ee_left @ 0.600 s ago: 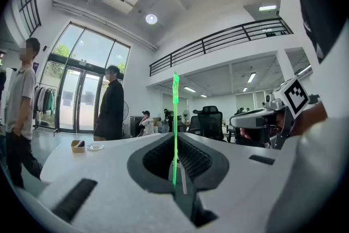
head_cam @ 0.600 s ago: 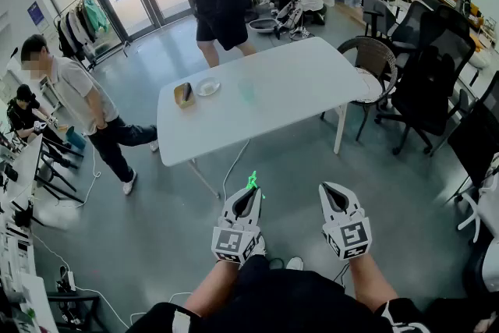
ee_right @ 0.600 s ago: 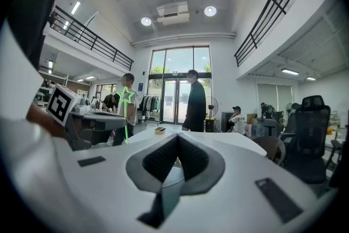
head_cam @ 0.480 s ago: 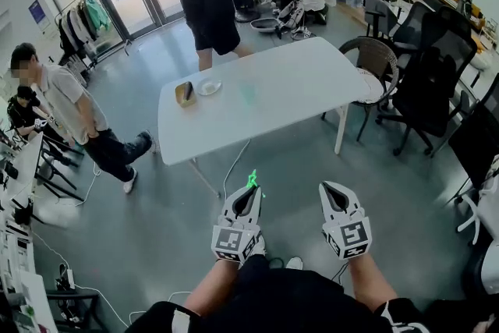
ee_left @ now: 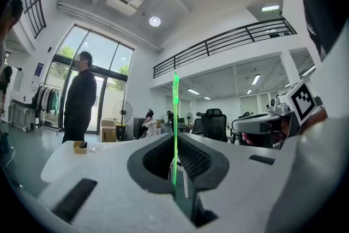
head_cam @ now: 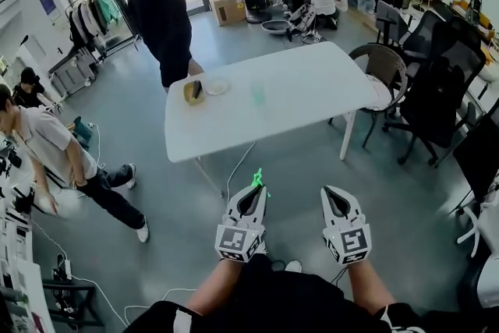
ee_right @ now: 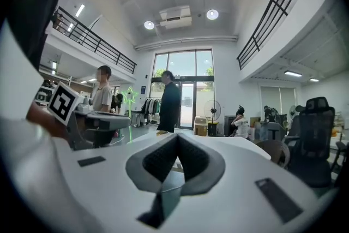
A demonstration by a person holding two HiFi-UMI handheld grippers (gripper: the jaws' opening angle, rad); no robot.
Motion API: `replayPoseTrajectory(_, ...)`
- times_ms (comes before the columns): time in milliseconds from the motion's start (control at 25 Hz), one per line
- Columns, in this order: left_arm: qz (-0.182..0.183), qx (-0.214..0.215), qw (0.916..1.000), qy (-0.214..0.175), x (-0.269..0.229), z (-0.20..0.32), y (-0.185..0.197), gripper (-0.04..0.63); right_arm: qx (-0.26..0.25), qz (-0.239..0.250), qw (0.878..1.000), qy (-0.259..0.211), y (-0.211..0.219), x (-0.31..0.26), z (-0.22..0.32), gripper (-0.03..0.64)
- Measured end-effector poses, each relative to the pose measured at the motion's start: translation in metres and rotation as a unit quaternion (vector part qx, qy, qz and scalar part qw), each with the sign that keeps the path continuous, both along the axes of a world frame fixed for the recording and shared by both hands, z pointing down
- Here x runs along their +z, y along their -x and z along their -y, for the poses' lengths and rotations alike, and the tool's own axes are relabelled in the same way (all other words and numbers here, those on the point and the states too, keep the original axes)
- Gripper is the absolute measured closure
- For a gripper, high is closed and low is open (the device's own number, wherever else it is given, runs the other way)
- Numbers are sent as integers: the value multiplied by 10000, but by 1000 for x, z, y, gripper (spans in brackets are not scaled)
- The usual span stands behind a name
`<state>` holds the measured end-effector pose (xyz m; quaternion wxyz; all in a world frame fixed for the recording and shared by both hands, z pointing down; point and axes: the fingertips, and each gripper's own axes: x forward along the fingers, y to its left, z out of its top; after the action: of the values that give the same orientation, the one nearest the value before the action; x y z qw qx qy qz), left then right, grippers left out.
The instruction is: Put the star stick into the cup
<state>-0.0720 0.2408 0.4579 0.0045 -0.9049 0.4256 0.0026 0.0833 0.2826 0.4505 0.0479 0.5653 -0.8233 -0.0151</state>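
The left tongs (head_cam: 251,195) are closed on the thin green shaft of the star stick (head_cam: 256,180). In the left gripper view the shaft (ee_left: 175,133) runs straight up between the ribbed pads, upright and centred. The right tongs (head_cam: 334,195) are just to the right at the same height. In their own view they (ee_right: 176,142) are closed tip to tip with nothing between them, and the star (ee_right: 130,96) shows off to their left.

Over the last half second neither pair has shifted in the head view, so the grip looks settled and the carry has hardly advanced. The cup (head_cam: 257,95), pale green and see-through, stands near the middle of the white table (head_cam: 320,86), well apart from the stick and farther off across open floor.

What has changed is around the table: the person in black (head_cam: 160,12) has walked left and now stands at its far left corner, beside the yellow box (head_cam: 193,92) and small dish (head_cam: 216,86). The near edge facing the tongs seems free, so the approach to the cup looks unobstructed.
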Motion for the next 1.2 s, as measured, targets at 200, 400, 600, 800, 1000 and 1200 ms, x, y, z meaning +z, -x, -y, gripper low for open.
replayPoseTrajectory(200,-32,-14,10000,62,5,10,1,566,60,61,10000,19,-3,-1,14,612)
replayPoseTrajectory(400,-34,-67,10000,46,7,40,6,566,52,41,10000,63,-1,2,47,612)
replayPoseTrajectory(600,-34,-153,9999,29,1,84,16,566,-113,-358,9992,-95,17,-6,90,612)
replayPoseTrajectory(800,-64,-188,9998,41,0,131,30,567,-157,-312,9994,5,32,-9,139,612)
replayPoseTrajectory(1000,-61,-184,9998,13,-8,176,49,566,-141,-492,9987,-69,52,-18,187,612)
replayPoseTrajectory(1200,-110,-119,9999,-22,-12,217,66,566,-183,-501,9986,-63,77,-24,232,612)
